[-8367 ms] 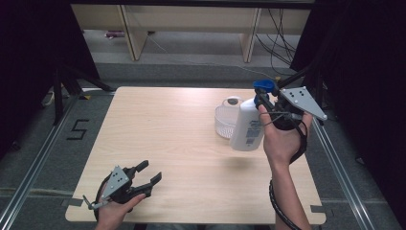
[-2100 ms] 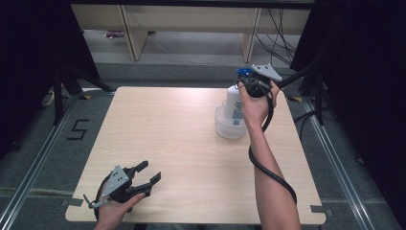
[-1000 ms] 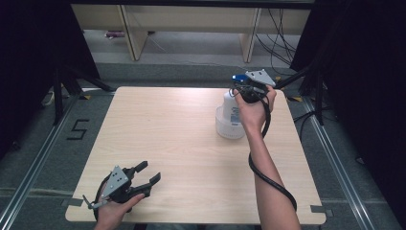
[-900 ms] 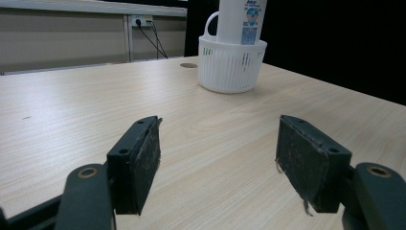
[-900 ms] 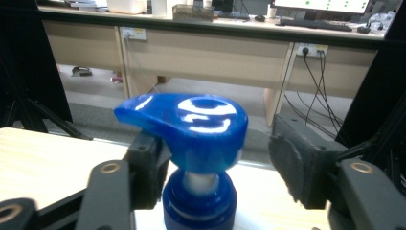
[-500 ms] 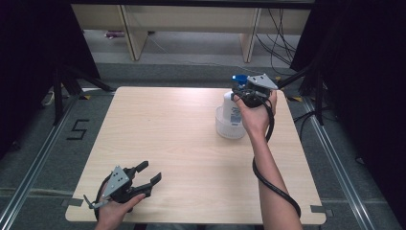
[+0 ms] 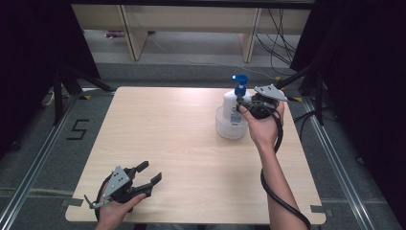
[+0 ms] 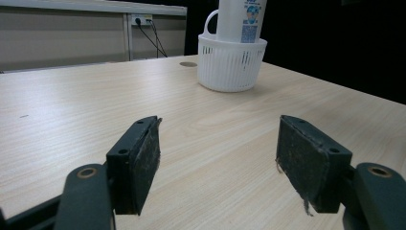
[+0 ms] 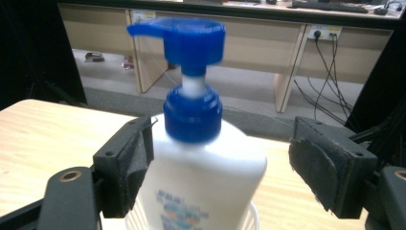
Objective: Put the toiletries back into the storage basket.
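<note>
A pale wooden table carries a white ribbed basket.

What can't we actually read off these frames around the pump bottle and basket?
- Base of the white pump bottle with blue pump head: hidden inside the white slotted plastic basket in all views.
- Bottle label text: blurred in the right gripper view, too small in the left gripper view.
- Pump head: cut off by the top edge in the left gripper view.
- Right gripper pads touching the bottle or not: the right pad looks clear; the left contact is unclear.

A lab-like recording room: black curtains, floor rails, wall sockets with cables, one pale counter.
</note>
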Demonstrator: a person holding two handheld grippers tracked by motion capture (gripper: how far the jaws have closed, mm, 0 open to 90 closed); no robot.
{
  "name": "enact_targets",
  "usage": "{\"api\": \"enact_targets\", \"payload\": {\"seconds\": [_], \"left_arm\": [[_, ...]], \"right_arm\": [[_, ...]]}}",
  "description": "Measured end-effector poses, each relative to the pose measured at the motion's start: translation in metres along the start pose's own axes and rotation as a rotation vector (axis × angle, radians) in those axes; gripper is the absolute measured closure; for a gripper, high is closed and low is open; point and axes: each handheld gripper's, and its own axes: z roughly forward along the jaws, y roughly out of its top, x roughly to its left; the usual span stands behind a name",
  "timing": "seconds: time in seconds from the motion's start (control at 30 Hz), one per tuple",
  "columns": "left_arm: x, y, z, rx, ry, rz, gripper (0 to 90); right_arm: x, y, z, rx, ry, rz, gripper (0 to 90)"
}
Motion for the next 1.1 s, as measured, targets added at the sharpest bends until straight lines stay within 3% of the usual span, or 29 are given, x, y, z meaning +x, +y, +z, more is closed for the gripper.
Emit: {"api": "enact_targets", "payload": {"seconds": [0.13, 0.27, 0.57, 0.8, 0.83, 0.87, 1.03, 1.1], "left_arm": [[-0.002, -0.002, 0.002, -0.009, -0.01, -0.013, 31.1], [-0.002, -0.001, 0.002, 0.012, -0.001, 0.006, 31.1], [-0.004, -0.003, 0.003, 0.0, -0.011, -0.006, 31.1], [-0.003, -0.003, 0.002, 0.014, 0.002, 0.0, 31.1], [-0.002, -0.003, 0.002, 0.012, 0.003, 0.002, 31.1], [-0.002, -0.003, 0.002, 0.013, 0.006, 0.004, 31.1], [-0.001, -0.003, 0.003, -0.006, -0.001, -0.005, 31.1], [-0.001, -0.002, 0.001, 0.016, 0.014, 0.003, 31.1]], "right_arm": [[-0.004, -0.009, -0.01, -0.017, 0.016, -0.01, 27.4], [-0.007, -0.016, -0.021, -0.027, 0.027, -0.025, 28.9], [-0.015, -0.036, -0.044, -0.007, 0.068, 0.006, 33.4], [-0.023, -0.063, -0.063, 0.018, 0.072, -0.008, 41.1], [-0.022, -0.067, -0.066, 0.025, 0.077, 0.02, 41.6], [-0.025, -0.072, -0.068, 0.028, 0.075, -0.002, 41.6], [-0.031, -0.095, -0.073, 0.047, 0.069, 0.007, 41.5], [-0.034, -0.105, -0.073, 0.065, 0.082, 0.032, 41.6]]}}
